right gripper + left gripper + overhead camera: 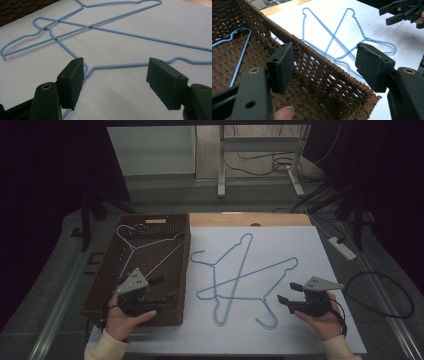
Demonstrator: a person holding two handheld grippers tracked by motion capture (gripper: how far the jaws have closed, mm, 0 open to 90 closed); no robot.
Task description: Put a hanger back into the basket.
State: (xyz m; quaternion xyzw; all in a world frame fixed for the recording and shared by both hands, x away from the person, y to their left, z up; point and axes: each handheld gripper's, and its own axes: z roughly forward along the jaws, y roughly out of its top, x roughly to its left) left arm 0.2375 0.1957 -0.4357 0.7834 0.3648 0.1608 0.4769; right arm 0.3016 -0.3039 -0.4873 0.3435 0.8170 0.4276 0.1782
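Note:
Two blue wire hangers (235, 280) lie crossed on the white mat (300, 240), their hooks toward the front edge. A third blue hanger (145, 245) lies inside the brown wicker basket (186, 265) at the left. My left gripper (164, 289) hovers over the basket's near right corner, open with nothing between its jaws; the left gripper view has the basket rim (312, 50) between the pads and the crossed hangers (337, 37) beyond. My right gripper (286, 292) sits low over the mat at the right, open, with a hanger's neck wire (125, 65) just ahead of its pads.
A wooden table edge (250, 219) shows behind the mat. A white power strip (342, 247) and black cables lie on the floor to the right. A metal table frame (222, 165) stands at the back.

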